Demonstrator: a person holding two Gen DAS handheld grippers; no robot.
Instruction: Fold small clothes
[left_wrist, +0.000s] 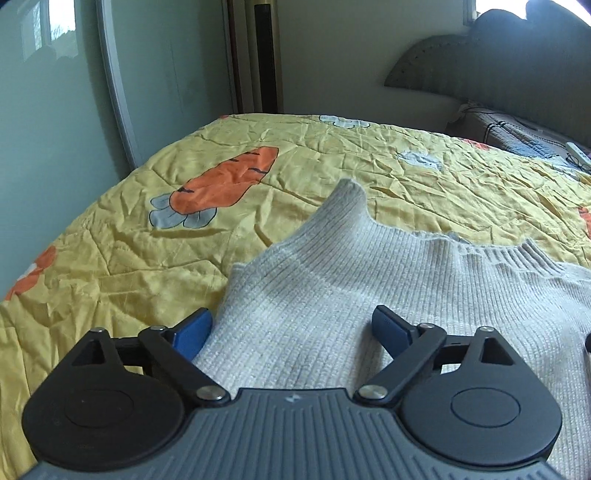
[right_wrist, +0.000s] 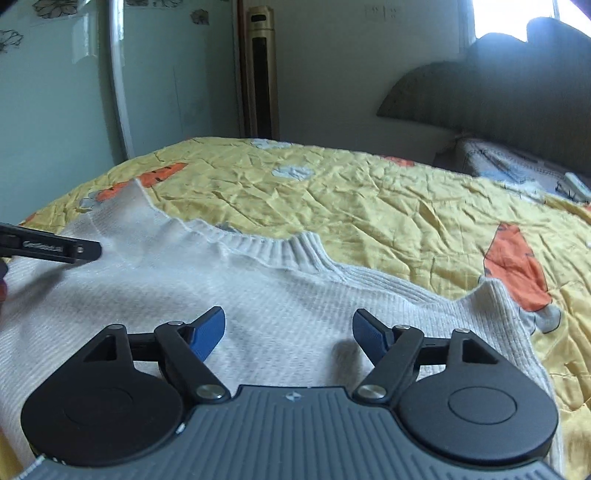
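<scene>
A white ribbed knit sweater (left_wrist: 369, 280) lies spread on the yellow bedspread, its collar (right_wrist: 280, 247) pointing away from me. My left gripper (left_wrist: 291, 325) hovers over the sweater's left part, open wide, blue pads apart with nothing pinched; its left pad sits at the garment's left edge. My right gripper (right_wrist: 288, 328) hangs over the sweater (right_wrist: 258, 302) below the collar, open too, only flat knit showing between its pads. The sweater's right shoulder corner (right_wrist: 495, 291) sticks up slightly. A black part of the left gripper (right_wrist: 55, 249) shows at the left edge of the right wrist view.
The yellow quilt (left_wrist: 332, 158) with orange carrot prints (left_wrist: 229, 181) covers the bed. A grey headboard (right_wrist: 498, 85) and a patterned pillow (right_wrist: 517, 166) lie at the far right. A pale green wall (left_wrist: 55, 110) and a tall tower fan (right_wrist: 262, 74) stand beyond the bed's far edge.
</scene>
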